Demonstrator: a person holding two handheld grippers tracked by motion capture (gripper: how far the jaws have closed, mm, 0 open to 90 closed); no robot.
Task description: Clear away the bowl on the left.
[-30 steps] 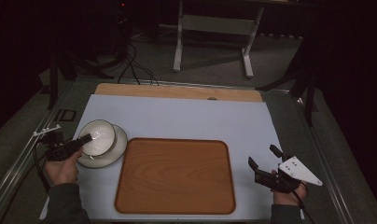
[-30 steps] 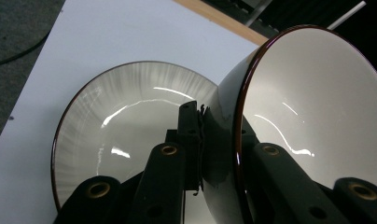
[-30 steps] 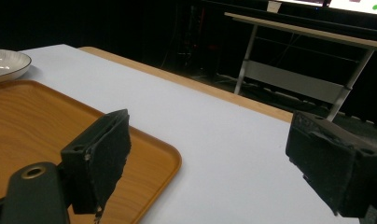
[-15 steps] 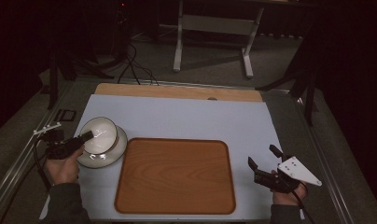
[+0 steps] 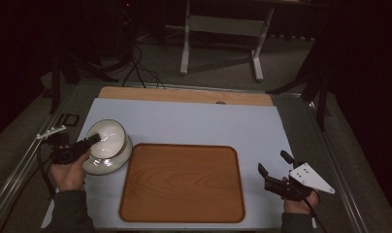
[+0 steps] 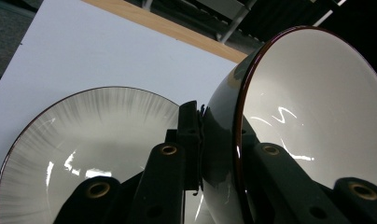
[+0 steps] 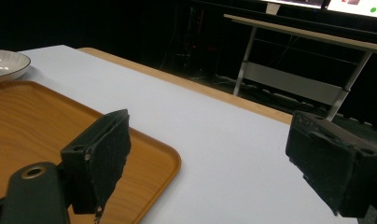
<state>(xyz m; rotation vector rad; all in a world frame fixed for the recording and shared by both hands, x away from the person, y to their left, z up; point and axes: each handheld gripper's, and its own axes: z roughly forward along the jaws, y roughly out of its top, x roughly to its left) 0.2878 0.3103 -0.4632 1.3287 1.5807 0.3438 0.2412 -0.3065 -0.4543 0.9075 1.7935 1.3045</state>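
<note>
A wooden tray point(image 5: 182, 183) lies at the middle of the table point(image 5: 194, 121), with nothing on it, between the two grippers. At its ten o'clock corner sits a shallow plate point(image 5: 106, 162), just beside the tray's edge. Above the plate, the white bowl point(image 5: 106, 138) is tipped on its side, mouth toward the tray, gripped at its rim by the left gripper point(image 5: 89, 141); its jaws are closed onto the bowl wall, one inside, one outside. Beyond the table at twelve o'clock stands a white frame point(image 5: 220, 29) on the dark floor.

The left gripper view gives what the high view cannot: the bowl's dark rim line point(image 6: 245, 116) pinched between the jaws, and the streaked grey face of the plate point(image 6: 88, 144) below, at nine o'clock of the bowl. The right gripper view shows the right gripper point(image 7: 207, 158) with jaws wide apart and nothing between them, over bare table by the tray's corner point(image 7: 163, 161).

A second ago the bowl sat upright in the plate; now it is lifted and tilted. The right gripper has kept its place at four o'clock.
</note>
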